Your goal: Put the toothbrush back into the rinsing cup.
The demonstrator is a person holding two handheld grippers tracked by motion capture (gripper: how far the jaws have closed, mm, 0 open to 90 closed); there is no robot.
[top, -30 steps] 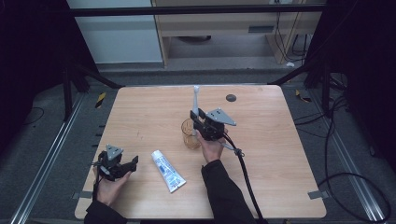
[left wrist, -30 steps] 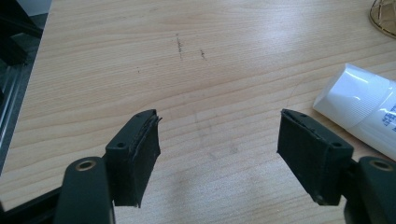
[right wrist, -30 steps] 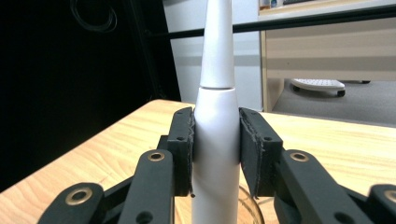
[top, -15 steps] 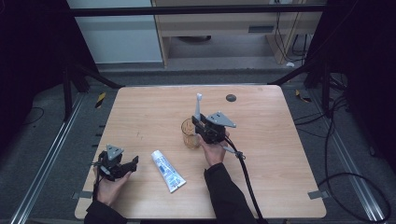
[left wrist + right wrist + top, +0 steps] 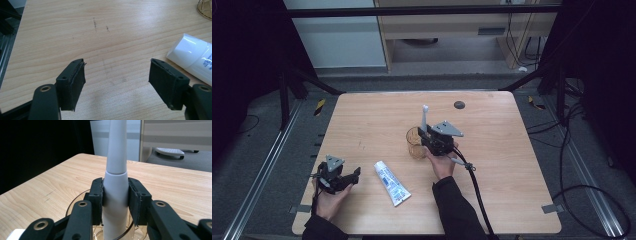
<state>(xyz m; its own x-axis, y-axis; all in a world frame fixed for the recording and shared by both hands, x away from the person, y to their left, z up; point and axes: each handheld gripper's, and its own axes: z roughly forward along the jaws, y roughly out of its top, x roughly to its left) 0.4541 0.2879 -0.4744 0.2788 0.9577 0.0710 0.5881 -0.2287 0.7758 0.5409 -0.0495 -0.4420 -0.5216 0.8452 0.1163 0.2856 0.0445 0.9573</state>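
High view: on my wooden table [image 5: 362,115], my right gripper [image 5: 430,141] clamps the white electric toothbrush [image 5: 424,118] upright, its base inside the amber glass cup [image 5: 414,142]. My left gripper [image 5: 343,178] rests wide apart and empty near the toothpaste tube [image 5: 391,182].

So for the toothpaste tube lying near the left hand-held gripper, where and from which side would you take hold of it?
Probably across the flat body of the toothpaste tube, coming from above with the jaws spanning its narrow width. It lies flat on the table, cap end toward the cup, so the long sides are free. The left hand-held gripper stands open beside it; its ribbed cap looks bulkier to grip.
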